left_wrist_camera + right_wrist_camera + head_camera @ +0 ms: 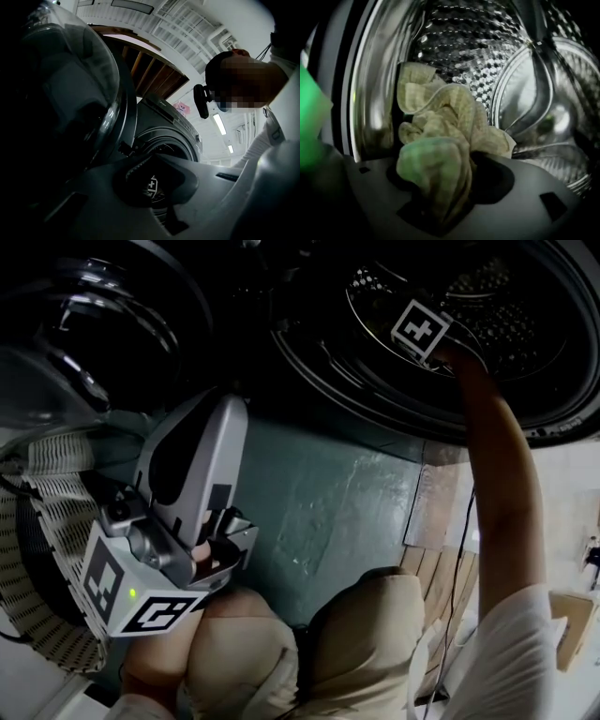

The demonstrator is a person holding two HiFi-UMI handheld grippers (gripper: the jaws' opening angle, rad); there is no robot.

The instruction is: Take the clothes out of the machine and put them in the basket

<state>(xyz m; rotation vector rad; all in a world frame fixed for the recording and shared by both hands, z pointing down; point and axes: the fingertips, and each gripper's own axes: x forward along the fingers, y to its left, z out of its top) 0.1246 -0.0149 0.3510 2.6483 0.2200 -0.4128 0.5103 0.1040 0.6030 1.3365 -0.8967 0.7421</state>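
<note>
A pale yellow checked cloth (440, 122) lies bunched at the mouth of the machine's steel drum (487, 51). Its lower folds fill the gap of my right gripper (440, 206), which is shut on it. In the head view only that gripper's marker cube (419, 331) shows, deep inside the drum opening (375, 390), at the end of a bare forearm. My left gripper (225, 409) is held low beside the white basket (47, 521), pointing up toward the machine, shut with nothing in it. Its own view looks at the machine front (173, 136).
The round glass door (94, 324) hangs open at the upper left, right above the basket. My knees (309, 652) are bent over a green floor (347, 512). Wooden boards (436, 568) lie to the right. A person's head and headset (206, 101) show above the left gripper.
</note>
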